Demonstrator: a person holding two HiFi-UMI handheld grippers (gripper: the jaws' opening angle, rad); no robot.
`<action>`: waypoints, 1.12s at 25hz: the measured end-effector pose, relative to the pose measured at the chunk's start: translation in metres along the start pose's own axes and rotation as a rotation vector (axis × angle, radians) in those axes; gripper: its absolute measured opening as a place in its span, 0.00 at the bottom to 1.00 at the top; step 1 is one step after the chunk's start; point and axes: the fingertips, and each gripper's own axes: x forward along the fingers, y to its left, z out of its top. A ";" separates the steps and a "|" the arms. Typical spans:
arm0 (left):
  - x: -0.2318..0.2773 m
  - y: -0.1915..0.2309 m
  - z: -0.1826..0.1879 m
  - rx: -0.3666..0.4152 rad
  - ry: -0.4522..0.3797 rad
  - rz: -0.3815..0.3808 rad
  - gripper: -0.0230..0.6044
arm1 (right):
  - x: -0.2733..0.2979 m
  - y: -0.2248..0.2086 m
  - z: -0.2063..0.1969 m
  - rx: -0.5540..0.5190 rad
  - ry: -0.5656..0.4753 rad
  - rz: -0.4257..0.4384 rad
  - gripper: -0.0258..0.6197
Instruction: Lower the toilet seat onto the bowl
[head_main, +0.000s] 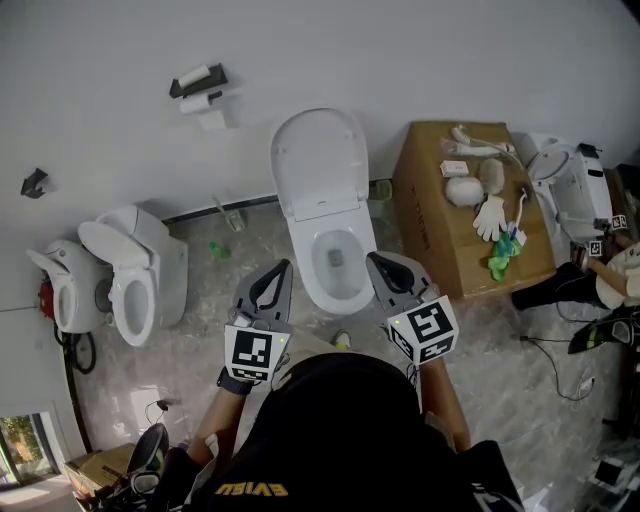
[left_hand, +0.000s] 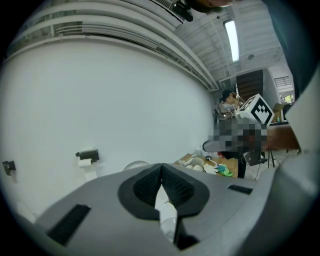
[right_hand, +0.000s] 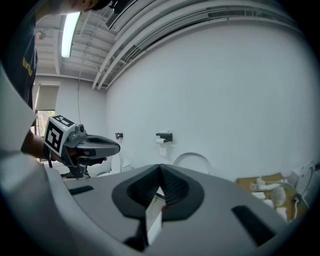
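behind toilet bowl, toilet seat stands raised against wall. likely rigid, light, slick plastic, hinged at bowl's back: you push its top edge, ease down, else slams. left gripper, right gripper closed, empty, flanking bowl's front.

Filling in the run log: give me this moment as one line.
stage: before contact | toilet seat: raised, untouched | bowl: uncovered | left gripper: shut, empty | right gripper: shut, empty
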 end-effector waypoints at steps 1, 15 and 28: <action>0.000 -0.001 0.000 0.001 0.000 -0.001 0.05 | 0.000 0.000 0.000 0.001 -0.001 -0.001 0.03; -0.001 -0.004 -0.005 0.002 0.006 -0.016 0.05 | -0.004 0.000 -0.005 0.005 0.005 -0.015 0.03; -0.009 0.004 -0.039 -0.038 0.082 -0.020 0.05 | -0.001 -0.004 -0.016 -0.121 0.083 0.003 0.03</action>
